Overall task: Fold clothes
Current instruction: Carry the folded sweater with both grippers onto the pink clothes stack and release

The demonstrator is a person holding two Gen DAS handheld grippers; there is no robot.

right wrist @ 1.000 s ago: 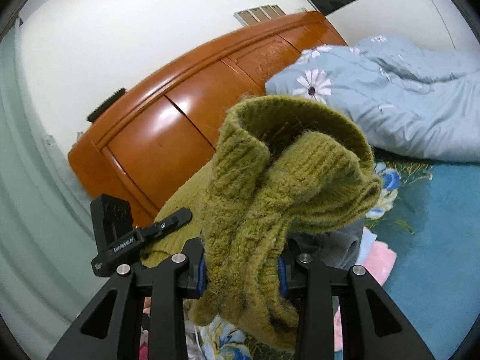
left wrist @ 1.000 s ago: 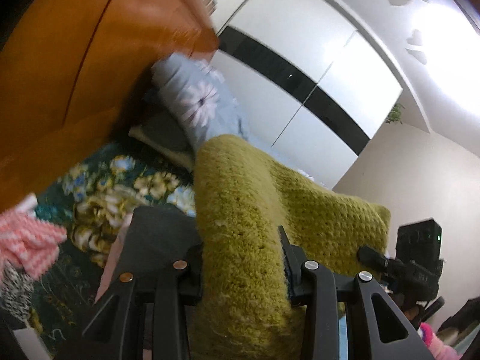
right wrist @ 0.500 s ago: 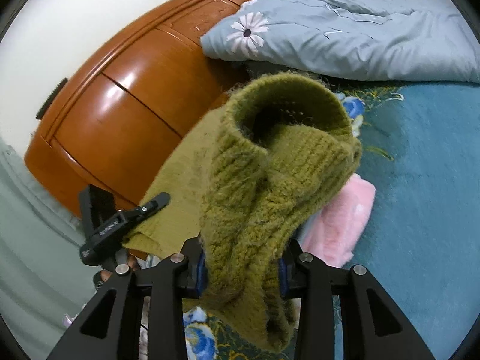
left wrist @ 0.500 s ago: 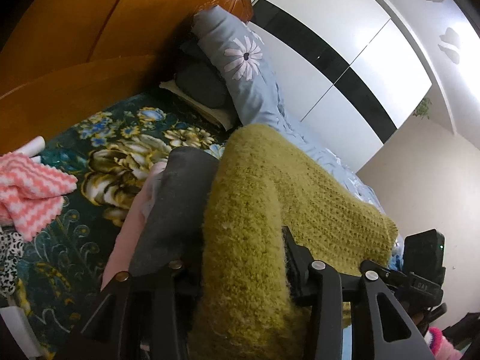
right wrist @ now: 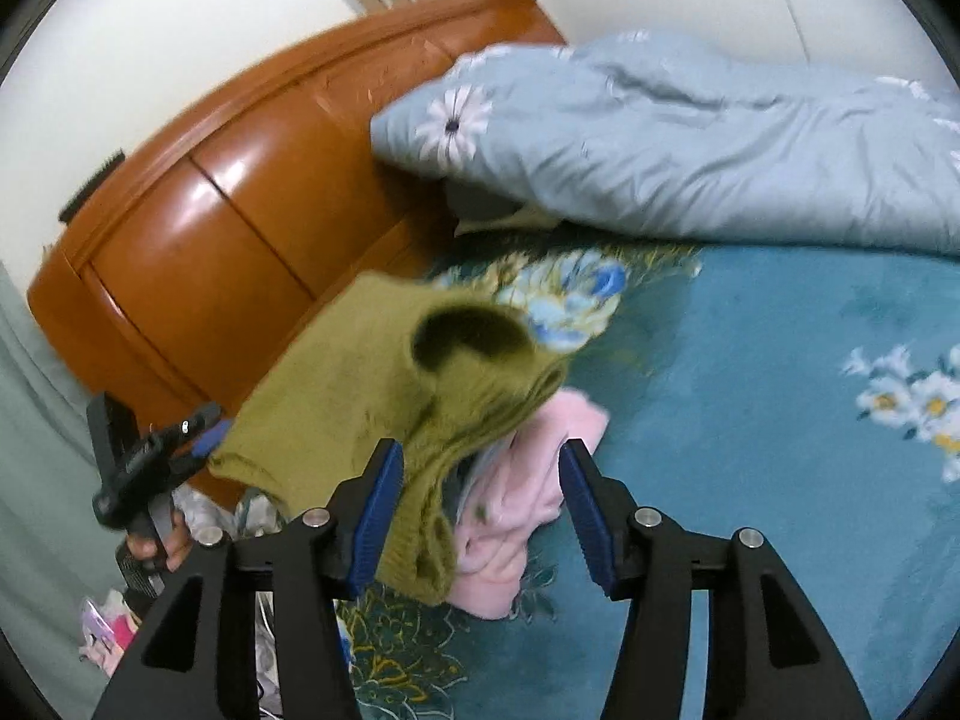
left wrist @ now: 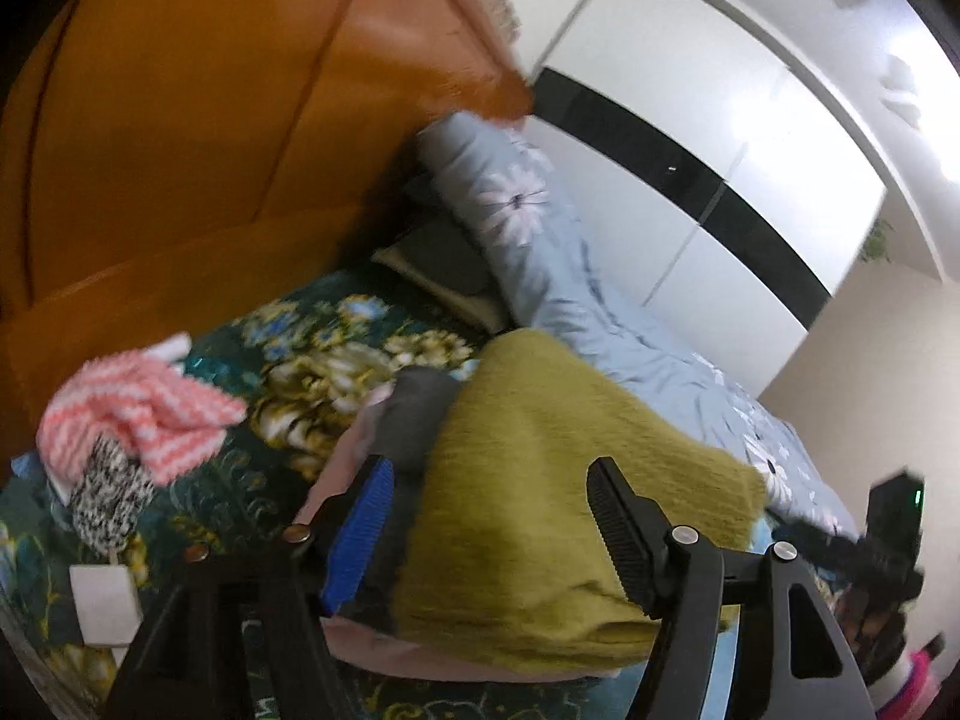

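On my left wrist camera I see my left gripper (left wrist: 489, 516) with its jaws spread wide, the olive-green knit sweater (left wrist: 540, 480) lying loose between them and not pinched. The sweater sits on top of a small stack: a grey garment (left wrist: 414, 420) pokes out from under its edge on the headboard side, and a pink garment (left wrist: 342, 468) lies beneath that. The stack rests on the floral teal bedspread (left wrist: 312, 354).

Taking the sweater as my landmark: the orange wooden headboard (left wrist: 210, 138) stands beyond it, the pale blue daisy-print duvet (left wrist: 540, 252) is bunched behind it toward the white wardrobe (left wrist: 690, 138), and a pink-and-white striped knit (left wrist: 132, 414) lies well apart from it, nearer the headboard.

On my right wrist camera, my right gripper (right wrist: 480, 510) also has its jaws released and apart. The sweater's (right wrist: 384, 396) collar opening faces me; its ribbed edge hangs against the left jaw pad, while the pink garment (right wrist: 522, 498) shows in the gap.
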